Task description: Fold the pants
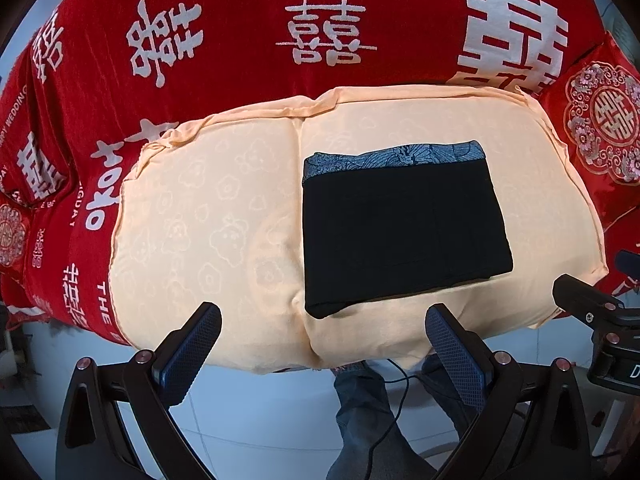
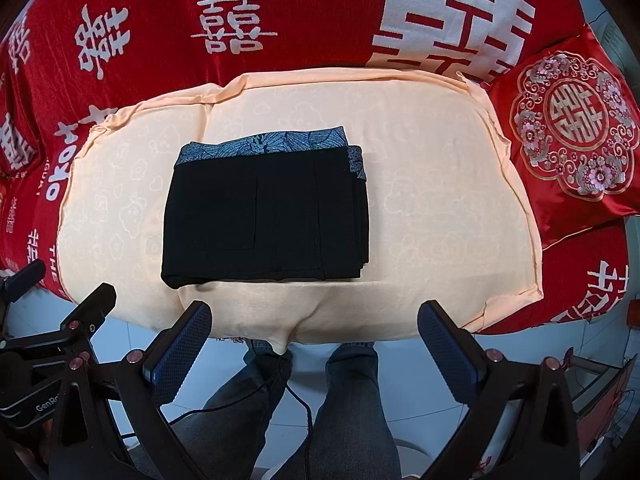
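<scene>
The black pants (image 1: 400, 232) (image 2: 264, 216) lie folded into a flat rectangle on a peach cushion (image 1: 200, 208) (image 2: 440, 208), their blue patterned waistband (image 1: 396, 159) (image 2: 264, 142) along the far edge. My left gripper (image 1: 322, 326) hovers open near the cushion's front edge, just short of the pants, nothing between its fingers. My right gripper (image 2: 314, 324) is open too, pulled back from the pants' near edge and holding nothing. Each gripper shows at the side of the other's view: the right gripper (image 1: 592, 312) and the left gripper (image 2: 80, 312).
The cushion rests on a sofa under a red cover with white characters (image 1: 320, 32) (image 2: 240, 28). A red embroidered pillow (image 1: 600, 120) (image 2: 572, 128) sits at the right. A person's legs in jeans (image 2: 348, 408) and a black cable (image 2: 296, 400) are over pale floor tiles below.
</scene>
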### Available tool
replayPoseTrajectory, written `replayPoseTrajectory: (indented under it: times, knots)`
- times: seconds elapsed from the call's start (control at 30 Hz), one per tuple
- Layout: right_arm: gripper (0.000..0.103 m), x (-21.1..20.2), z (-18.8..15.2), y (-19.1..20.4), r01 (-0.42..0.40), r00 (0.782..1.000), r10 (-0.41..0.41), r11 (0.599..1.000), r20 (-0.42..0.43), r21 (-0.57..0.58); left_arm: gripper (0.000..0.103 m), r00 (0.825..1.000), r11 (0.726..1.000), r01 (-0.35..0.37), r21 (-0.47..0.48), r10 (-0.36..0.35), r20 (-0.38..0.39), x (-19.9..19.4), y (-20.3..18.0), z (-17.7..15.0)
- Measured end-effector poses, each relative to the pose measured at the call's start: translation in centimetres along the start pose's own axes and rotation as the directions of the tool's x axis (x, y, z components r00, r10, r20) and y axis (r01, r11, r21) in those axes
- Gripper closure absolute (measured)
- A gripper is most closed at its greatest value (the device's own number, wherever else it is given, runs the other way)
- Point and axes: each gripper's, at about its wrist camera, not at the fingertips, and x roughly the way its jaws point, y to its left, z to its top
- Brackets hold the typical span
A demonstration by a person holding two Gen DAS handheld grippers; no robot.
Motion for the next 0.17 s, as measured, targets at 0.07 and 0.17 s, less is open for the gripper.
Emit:
replayPoseTrajectory:
  times: [0.07,0.17]
  knots:
    - [0.0,-0.03,0.07,-0.07,0.001,1.0,-0.001,1.0,0.0,-0.002,0.0,1.0,1.0,0.01,-0.001,-0.01,0.006,-0.12,-0.06,0.08]
    - [0.0,-0.03,0.09,-0.07,0.001,1.0,-0.001,1.0,0.0,-0.002,0.0,1.0,1.0,0.012,0.014,-0.012,0.012,-0.11,0.16,0.04]
